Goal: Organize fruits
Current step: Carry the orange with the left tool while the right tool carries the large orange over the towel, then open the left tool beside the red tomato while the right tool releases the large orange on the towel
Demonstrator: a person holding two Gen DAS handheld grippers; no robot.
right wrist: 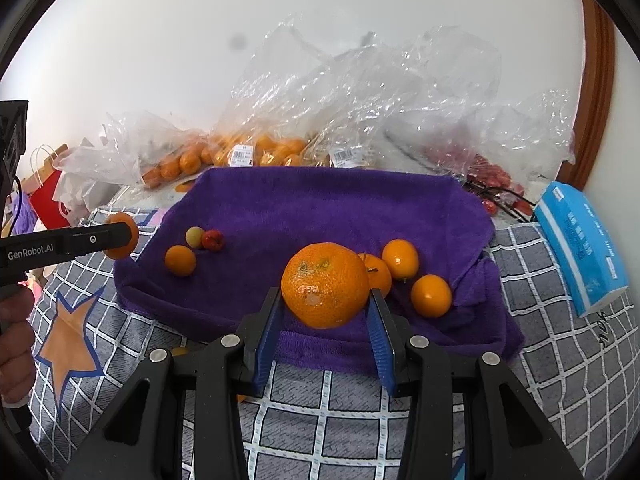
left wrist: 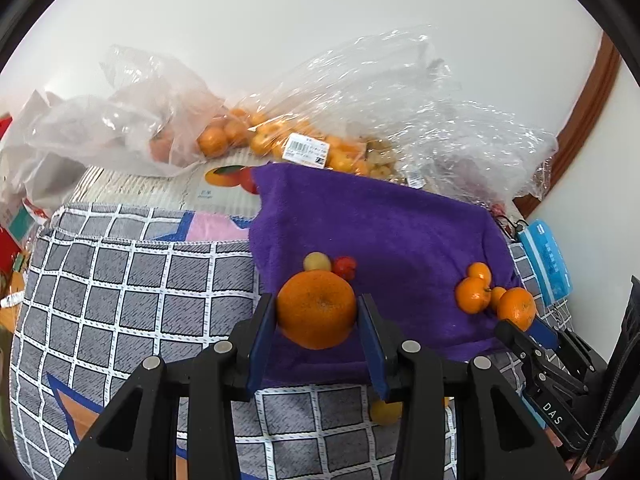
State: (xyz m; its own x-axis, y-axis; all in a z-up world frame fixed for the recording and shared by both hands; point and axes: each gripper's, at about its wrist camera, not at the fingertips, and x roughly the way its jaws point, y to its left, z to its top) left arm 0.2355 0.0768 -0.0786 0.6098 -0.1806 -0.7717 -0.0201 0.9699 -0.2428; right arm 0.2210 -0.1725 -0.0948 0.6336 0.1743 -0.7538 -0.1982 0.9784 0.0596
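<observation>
My left gripper (left wrist: 316,300) is shut on a big orange (left wrist: 316,308), held above the near edge of a purple towel (left wrist: 380,224). Just beyond it on the towel lie a small yellow fruit (left wrist: 317,262) and a red fruit (left wrist: 345,267). My right gripper (right wrist: 325,292) is shut on another big orange (right wrist: 325,285) over the towel (right wrist: 320,208). Three small oranges (right wrist: 431,295) lie right of and behind it. Another small orange (right wrist: 180,260) rests at the towel's left. The left gripper (right wrist: 120,236) shows at the left edge, and the right gripper (left wrist: 520,326) shows at the lower right.
A grey checked blanket (left wrist: 120,300) lies under the towel. Clear plastic bags of oranges (right wrist: 240,152) and red fruits (right wrist: 492,176) stand along the back by the wall. A blue tissue pack (right wrist: 580,244) sits at the right. A small yellow fruit (left wrist: 386,412) rests on the blanket.
</observation>
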